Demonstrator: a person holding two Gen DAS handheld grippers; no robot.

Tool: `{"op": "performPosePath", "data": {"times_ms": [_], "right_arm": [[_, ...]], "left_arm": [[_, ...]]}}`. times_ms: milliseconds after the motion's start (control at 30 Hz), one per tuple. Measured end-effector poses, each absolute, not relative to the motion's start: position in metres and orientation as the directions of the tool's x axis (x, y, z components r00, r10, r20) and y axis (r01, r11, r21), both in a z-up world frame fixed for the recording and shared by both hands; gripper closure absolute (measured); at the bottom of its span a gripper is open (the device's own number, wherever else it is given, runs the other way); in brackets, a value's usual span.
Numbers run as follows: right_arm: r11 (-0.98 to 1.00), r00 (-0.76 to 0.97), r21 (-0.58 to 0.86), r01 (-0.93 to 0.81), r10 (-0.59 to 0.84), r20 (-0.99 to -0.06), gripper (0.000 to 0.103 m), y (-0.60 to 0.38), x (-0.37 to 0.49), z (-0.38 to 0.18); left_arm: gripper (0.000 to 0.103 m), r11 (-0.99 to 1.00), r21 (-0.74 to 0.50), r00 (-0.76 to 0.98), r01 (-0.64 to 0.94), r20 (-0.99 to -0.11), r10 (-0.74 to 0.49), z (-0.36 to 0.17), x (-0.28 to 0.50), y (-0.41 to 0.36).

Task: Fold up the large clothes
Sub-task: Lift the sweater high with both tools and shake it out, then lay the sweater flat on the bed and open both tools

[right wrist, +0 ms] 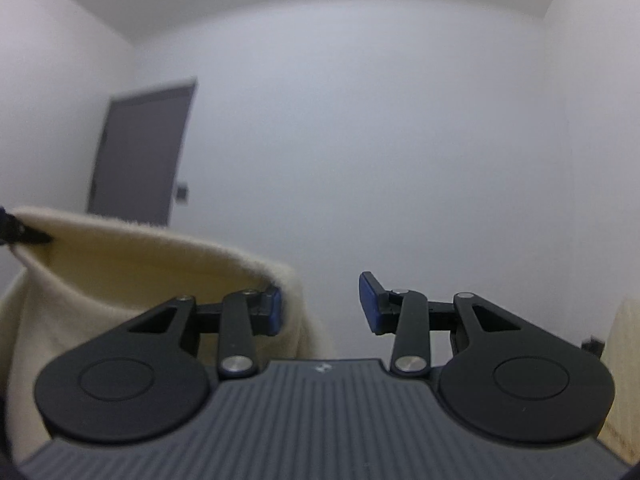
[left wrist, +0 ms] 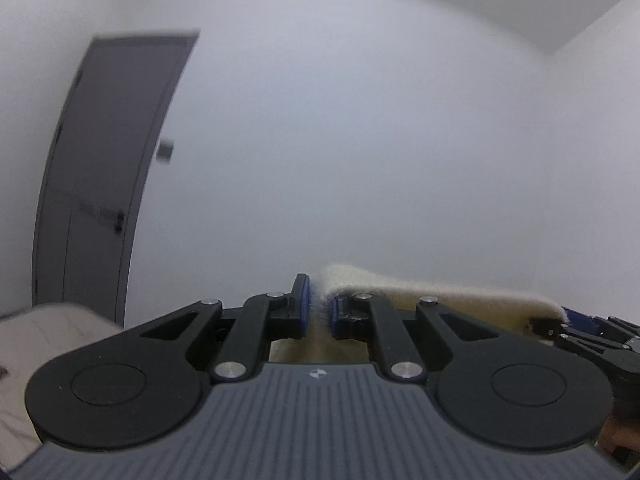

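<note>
The left gripper (left wrist: 318, 308) is pinching the cream garment (left wrist: 420, 292), held up before a white wall (left wrist: 360, 140). The right gripper (right wrist: 322, 306) is gaping, cloth (right wrist: 140, 272) draping its left finger only. No writing is readable.

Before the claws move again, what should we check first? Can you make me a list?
1. Is the left claw pinching the cream cloth? Ok, its pads are shut on it.
2. Is the right claw pinching the cloth? Not ok: the jaws are apart and the cloth is only draped over one finger.
3. Does the cloth edge run between both claws? Ok, slightly curved.
4. Is the cloth's bottom hanging free? Cannot tell, it is hidden.
5. Is the space ahead free? Ok, only a bare wall and a door.
</note>
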State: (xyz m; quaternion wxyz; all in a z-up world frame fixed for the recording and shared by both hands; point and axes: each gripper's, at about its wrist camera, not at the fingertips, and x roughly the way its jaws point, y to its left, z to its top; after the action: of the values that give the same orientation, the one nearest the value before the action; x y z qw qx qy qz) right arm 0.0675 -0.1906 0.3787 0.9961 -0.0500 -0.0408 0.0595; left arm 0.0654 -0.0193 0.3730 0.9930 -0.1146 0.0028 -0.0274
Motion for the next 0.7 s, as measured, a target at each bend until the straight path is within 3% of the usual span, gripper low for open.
{"op": "performPosePath", "data": {"times_ms": [467,700], "right_arm": [[0.994,0.966,-0.068,-0.087,0.068,-0.249,0.063,-0.168,0.416,0.147],[0.996,0.901,-0.025,-0.081,0.063,-0.43,0.063,-0.157,0.513,0.033]], "left_arm": [[0.09,0.957,-0.284,0.912,-0.056,-0.404,-0.066,0.12,0.407,-0.008],[0.09,0.956,-0.282,0.825,-0.084,-0.557,-0.092,0.008,0.529,0.016]]}}
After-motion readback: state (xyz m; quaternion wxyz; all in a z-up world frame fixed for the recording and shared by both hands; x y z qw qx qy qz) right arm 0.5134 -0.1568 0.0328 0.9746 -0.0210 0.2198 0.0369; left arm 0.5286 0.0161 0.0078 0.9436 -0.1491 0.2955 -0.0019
